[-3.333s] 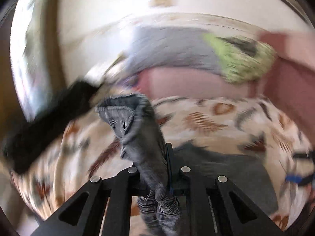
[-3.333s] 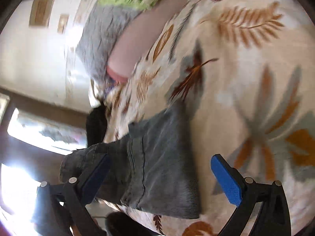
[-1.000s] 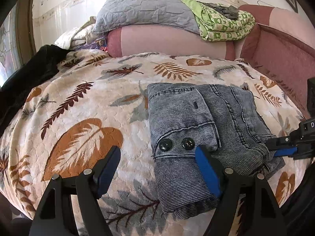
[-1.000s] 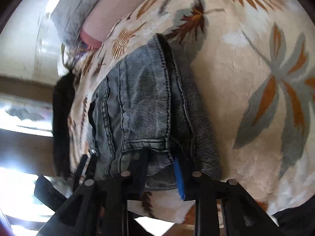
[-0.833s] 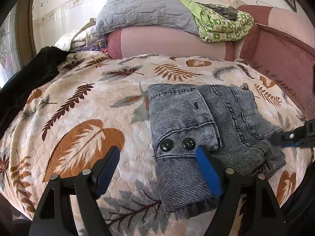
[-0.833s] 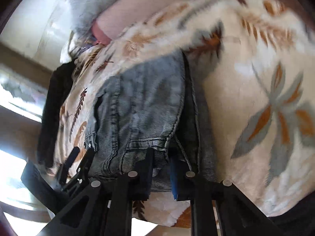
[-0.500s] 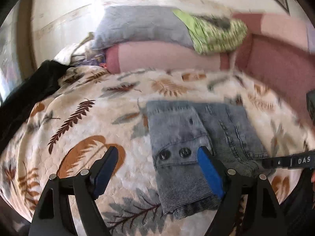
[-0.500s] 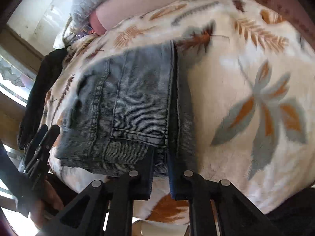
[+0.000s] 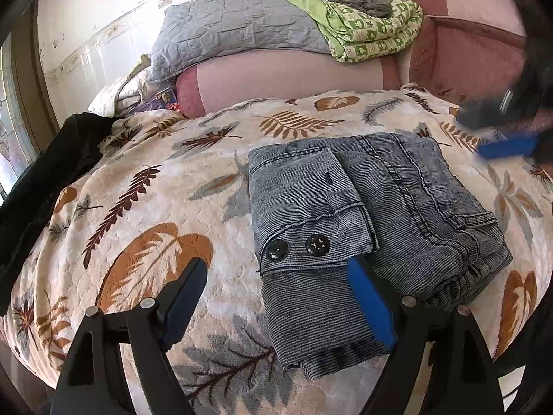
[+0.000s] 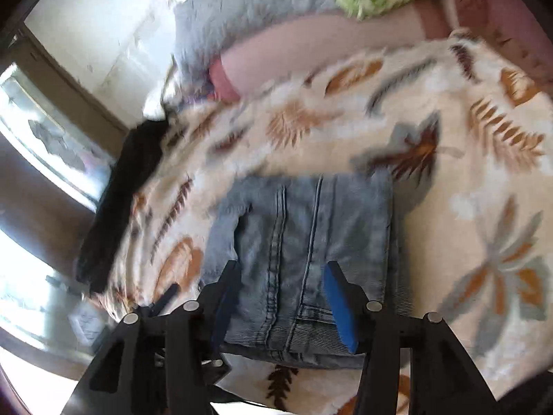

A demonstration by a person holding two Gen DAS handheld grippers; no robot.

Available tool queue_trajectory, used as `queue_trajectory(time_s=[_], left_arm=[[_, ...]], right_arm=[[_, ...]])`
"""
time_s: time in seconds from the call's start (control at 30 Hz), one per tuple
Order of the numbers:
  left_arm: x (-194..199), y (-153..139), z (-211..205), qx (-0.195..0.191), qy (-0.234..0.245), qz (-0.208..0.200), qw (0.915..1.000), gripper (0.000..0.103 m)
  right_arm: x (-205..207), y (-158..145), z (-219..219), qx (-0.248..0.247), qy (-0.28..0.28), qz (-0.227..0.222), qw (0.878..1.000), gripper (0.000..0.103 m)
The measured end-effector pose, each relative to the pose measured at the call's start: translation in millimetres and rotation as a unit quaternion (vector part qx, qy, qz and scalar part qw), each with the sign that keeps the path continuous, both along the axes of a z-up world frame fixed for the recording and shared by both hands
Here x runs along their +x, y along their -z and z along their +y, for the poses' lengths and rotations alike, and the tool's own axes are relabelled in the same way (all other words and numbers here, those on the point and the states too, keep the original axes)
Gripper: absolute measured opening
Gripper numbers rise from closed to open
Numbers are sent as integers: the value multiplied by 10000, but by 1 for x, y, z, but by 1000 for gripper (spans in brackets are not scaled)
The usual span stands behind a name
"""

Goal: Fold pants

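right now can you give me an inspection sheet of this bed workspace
surface: cream leaf-print blanket covering the bed, bare to the left of the pants
job's things: grey-blue ribbed denim pants folded into a compact stack, two black buttons on top
clutter: black garment at the left edge; grey quilted pillow, green patterned blanket and pink bolster at the head
grippers: left tool open, right-hand pad over the pants; right tool opening, raised above the pants
cables: nothing seen
surroundings: white wall, window at left
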State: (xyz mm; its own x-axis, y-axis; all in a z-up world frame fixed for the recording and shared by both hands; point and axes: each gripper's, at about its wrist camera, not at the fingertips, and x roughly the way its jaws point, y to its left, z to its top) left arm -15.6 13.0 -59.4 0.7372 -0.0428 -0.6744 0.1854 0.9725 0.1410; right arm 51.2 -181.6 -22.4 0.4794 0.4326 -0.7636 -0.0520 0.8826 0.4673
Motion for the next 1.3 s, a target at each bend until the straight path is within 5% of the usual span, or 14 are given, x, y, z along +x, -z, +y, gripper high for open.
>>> queue_trajectory(time_s=[0.07, 0.1, 0.13, 0.3, 0.4, 0.53, 0.63, 0.7, 0.77, 0.83, 0.97, 1.07, 1.17, 1.3], left_arm=[[0, 1, 2, -106, 43, 14, 9999, 84], [0, -1, 4, -243, 142, 73, 9996, 84], [-2, -5, 8, -366, 171, 29, 9992, 84], [-4, -34, 32, -871, -340, -580, 9939, 84], [13, 7, 12, -240, -72, 383, 9990, 83], [7, 0, 3, 121, 22, -1, 9999, 83], [11, 1, 8, -107, -74, 116, 9998, 83], [10, 1, 6, -55, -25, 61, 10000, 83], [8, 3, 6, -42, -15, 23, 10000, 83], [7, 4, 8, -191, 29, 48, 9998, 83], [-2, -19, 32, -1003, -152, -330, 9943, 83], [-1, -30, 52, -1365, -691, -665, 9860, 83], [22, 9, 33, -863, -321, 548, 9942, 82], [14, 7, 17, -360, -130, 198, 9991, 82]], right_arm=[[-1, 52, 11, -790, -98, 636, 9948, 54], [-8, 63, 11, -769, -108, 479, 9958, 53], [-20, 55, 16, -1035, -188, 151, 9943, 53], [-17, 47, 26, -1382, -320, 387, 9891, 54], [-9, 40, 15, -1174, -379, 660, 9902, 54], [17, -9, 10, -1287, -104, 116, 9916, 53], [53, -35, 23, -1342, -155, -310, 9904, 55], [79, -26, 28, -1628, -123, -361, 9859, 60], [103, 22, 25, -2090, -103, 254, 9775, 61], [100, 64, 14, -1976, -240, 572, 9783, 63], [84, 53, 25, -2430, -273, 370, 9689, 64], [84, 53, 19, -2233, -265, 419, 9735, 65], [82, 44, 17, -2214, -212, 530, 9735, 65], [48, 6, 27, -2135, -171, -69, 9768, 66]])
